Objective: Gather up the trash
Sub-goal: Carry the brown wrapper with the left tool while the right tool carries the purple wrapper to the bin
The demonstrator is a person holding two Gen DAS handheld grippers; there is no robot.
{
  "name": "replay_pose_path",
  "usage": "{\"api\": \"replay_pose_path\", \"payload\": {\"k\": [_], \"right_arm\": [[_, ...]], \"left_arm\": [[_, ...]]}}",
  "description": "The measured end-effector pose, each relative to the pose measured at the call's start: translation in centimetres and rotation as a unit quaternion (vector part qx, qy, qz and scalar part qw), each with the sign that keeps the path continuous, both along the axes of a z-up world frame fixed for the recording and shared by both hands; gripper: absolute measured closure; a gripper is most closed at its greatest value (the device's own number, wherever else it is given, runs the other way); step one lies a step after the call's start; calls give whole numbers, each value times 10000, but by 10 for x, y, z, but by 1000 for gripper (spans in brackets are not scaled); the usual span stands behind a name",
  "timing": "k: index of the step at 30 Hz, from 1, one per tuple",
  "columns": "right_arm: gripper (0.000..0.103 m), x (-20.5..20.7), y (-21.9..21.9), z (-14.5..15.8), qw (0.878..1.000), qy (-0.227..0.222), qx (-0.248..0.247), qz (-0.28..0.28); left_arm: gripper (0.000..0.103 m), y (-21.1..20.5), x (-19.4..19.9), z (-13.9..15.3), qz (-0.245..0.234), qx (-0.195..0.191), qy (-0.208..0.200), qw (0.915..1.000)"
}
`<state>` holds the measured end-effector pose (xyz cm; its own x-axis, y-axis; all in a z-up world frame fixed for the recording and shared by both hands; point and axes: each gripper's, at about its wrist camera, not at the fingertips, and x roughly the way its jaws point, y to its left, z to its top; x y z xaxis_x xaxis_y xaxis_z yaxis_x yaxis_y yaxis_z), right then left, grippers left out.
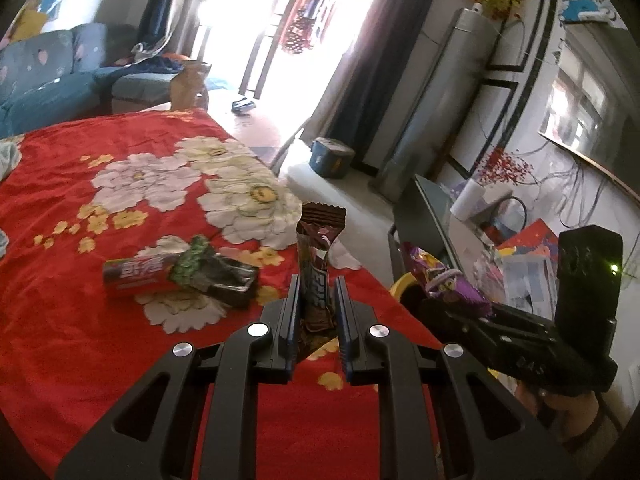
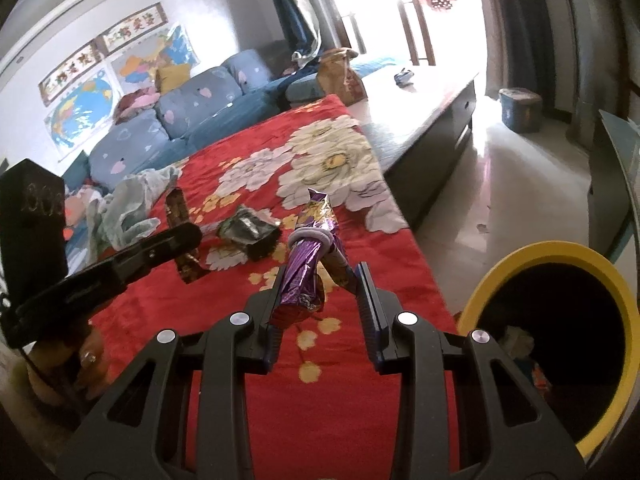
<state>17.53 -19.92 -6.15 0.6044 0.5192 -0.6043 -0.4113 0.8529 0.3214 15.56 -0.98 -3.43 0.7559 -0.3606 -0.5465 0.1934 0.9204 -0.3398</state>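
Observation:
My left gripper (image 1: 318, 280) is shut on a brown snack wrapper (image 1: 318, 248) that stands upright above the red flowered cloth (image 1: 80, 300). My right gripper (image 2: 324, 276) holds a purple wrapper (image 2: 308, 256) tied with a hair band; the wrapper rests against the left finger, and a gap shows to the right finger. That purple wrapper also shows in the left wrist view (image 1: 444, 280). A red wrapper (image 1: 136, 276) and a dark green packet (image 1: 216, 276) lie on the cloth. A yellow-rimmed bin (image 2: 560, 320) stands right of the table.
A crumpled pale bag (image 2: 128, 204) lies at the cloth's left side. A blue sofa (image 2: 192, 112) stands behind the table. A dark low cabinet (image 2: 432, 108) and a blue stool (image 2: 520, 108) stand on the floor to the right. A cluttered side table (image 1: 500, 240) is on the right.

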Motion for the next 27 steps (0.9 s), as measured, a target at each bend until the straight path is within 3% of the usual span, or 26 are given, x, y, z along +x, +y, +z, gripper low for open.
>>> {"api": "replay_pose_path", "payload": {"k": [27], "right_arm": [[77,-2,-88,2,9950,-31,130,-992]], "left_arm": [[87,-86,-7,4,-914,353,-103,9951]]}}
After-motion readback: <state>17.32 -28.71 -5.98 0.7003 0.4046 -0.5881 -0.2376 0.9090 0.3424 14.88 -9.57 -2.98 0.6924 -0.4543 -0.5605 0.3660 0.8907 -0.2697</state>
